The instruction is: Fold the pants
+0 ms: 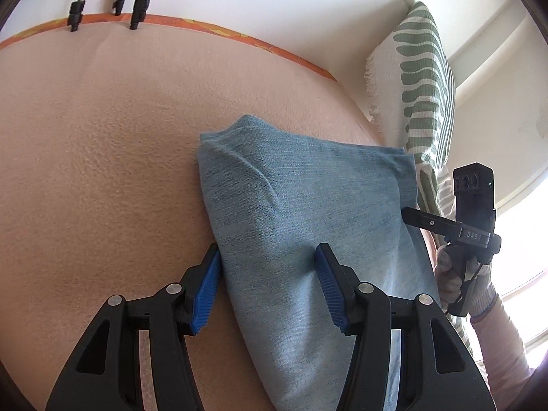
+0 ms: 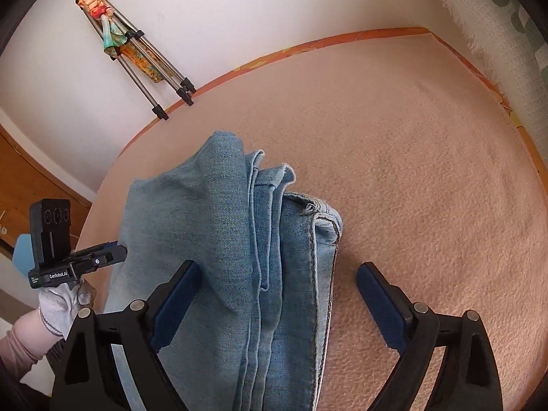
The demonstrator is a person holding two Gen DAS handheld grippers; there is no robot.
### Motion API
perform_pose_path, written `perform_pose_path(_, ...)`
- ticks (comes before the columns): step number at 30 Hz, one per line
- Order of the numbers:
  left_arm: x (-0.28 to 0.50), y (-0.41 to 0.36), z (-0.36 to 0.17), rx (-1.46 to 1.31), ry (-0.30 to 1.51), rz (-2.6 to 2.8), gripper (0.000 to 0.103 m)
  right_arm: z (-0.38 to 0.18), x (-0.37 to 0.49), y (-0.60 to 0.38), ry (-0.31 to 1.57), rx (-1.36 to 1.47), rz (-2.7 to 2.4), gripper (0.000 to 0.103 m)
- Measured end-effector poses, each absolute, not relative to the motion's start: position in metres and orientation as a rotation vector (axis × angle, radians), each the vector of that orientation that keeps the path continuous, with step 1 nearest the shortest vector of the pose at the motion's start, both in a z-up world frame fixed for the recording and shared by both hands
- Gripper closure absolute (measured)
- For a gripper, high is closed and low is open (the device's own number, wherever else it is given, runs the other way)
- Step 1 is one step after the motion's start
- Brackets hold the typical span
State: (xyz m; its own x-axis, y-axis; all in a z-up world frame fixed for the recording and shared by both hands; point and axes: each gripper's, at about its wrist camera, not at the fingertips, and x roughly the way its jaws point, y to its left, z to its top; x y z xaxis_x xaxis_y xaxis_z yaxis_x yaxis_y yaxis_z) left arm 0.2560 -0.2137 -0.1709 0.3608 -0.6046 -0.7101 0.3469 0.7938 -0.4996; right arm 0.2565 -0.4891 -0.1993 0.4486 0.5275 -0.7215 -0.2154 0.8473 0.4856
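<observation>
Left wrist view: your left gripper (image 1: 269,275) is spread wide, blue pads straddling the left edge of the folded jeans (image 1: 301,226). The pad at 7 o'clock (image 1: 205,294) sits on the peach blanket (image 1: 102,144) just beside the denim; the other pad (image 1: 330,291) rests on top of the cloth. Nothing pinched between them. Jeans run from 6 o'clock up to frame centre, folded into a thick pale-blue bundle, flat on the blanket. At 3 o'clock your right gripper (image 1: 409,215) comes in from the side, tip touching the far edge of the denim; can't tell from here whether its jaws are apart. Gloved right hand (image 1: 452,270) is on its handle. Green-patterned pillow (image 1: 421,78) leans upright at 1 o'clock, tripod legs (image 1: 106,0) at 11 o'clock against the wall.

Right wrist view: at 9 o'clock your left gripper (image 2: 111,253) touches the left edge of the jeans (image 2: 239,257), white-gloved left hand (image 2: 65,303) below it. Your right gripper (image 2: 277,294) is wide open and holds nothing: one pad (image 2: 178,304) lies on the denim, the other (image 2: 380,303) over bare blanket (image 2: 428,171), just clear of the seamed edge. The stacked layers and hems show at frame centre, several folds deep. Tripod (image 2: 150,65) at 11 o'clock carries a colourful figure, possibly a doll. Wooden furniture (image 2: 30,185) at 9 o'clock, fringed cloth (image 2: 496,17) at 1 o'clock.
</observation>
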Motion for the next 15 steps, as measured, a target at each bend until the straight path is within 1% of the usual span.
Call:
perform_pose_path(1, 0.256, -0.214, -0.171, -0.289, 1.031, -0.627, 0.049, -0.200, 0.257, -0.489, 1.013, 0.366, 0.486, 0.026)
perform_pose_path(2, 0.257, -0.215, -0.172, -0.296, 1.029, -0.629, 0.051, -0.200, 0.258, -0.488, 1.017, 0.382, 0.501, 0.029)
perform_pose_path(3, 0.258, -0.215, -0.173, -0.304, 1.024, -0.628, 0.055, -0.202, 0.258, -0.487, 1.026, 0.400, 0.519, 0.038)
perform_pose_path(4, 0.259, -0.215, -0.173, -0.321, 1.021, -0.625, 0.058, -0.203, 0.257, -0.486, 1.029, 0.413, 0.527, 0.046)
perform_pose_path(5, 0.259, -0.214, -0.174, -0.338, 1.018, -0.619, 0.063, -0.204, 0.257, -0.483, 1.027, 0.417, 0.529, 0.049)
perform_pose_path(6, 0.259, -0.214, -0.174, -0.350, 1.011, -0.612, 0.068, -0.203, 0.255, -0.481, 1.023, 0.413, 0.522, 0.054)
perform_pose_path(7, 0.258, -0.216, -0.173, -0.354, 1.002, -0.607, 0.070, -0.201, 0.252, -0.478, 1.015, 0.396, 0.507, 0.058)
perform_pose_path(8, 0.257, -0.218, -0.172, -0.351, 0.991, -0.602, 0.075, -0.198, 0.250, -0.475, 1.007, 0.381, 0.496, 0.060)
perform_pose_path(9, 0.256, -0.221, -0.170, -0.342, 0.979, -0.598, 0.078, -0.195, 0.247, -0.474, 1.001, 0.368, 0.484, 0.066)
perform_pose_path(12, 0.251, -0.228, -0.165, -0.296, 0.945, -0.587, 0.085, -0.185, 0.238, -0.469, 0.986, 0.332, 0.445, 0.077)
perform_pose_path(13, 0.249, -0.230, -0.163, -0.284, 0.933, -0.586, 0.086, -0.181, 0.236, -0.468, 0.981, 0.317, 0.433, 0.080)
perform_pose_path(15, 0.247, -0.230, -0.158, -0.270, 0.912, -0.588, 0.088, -0.174, 0.230, -0.464, 0.966, 0.290, 0.412, 0.084)
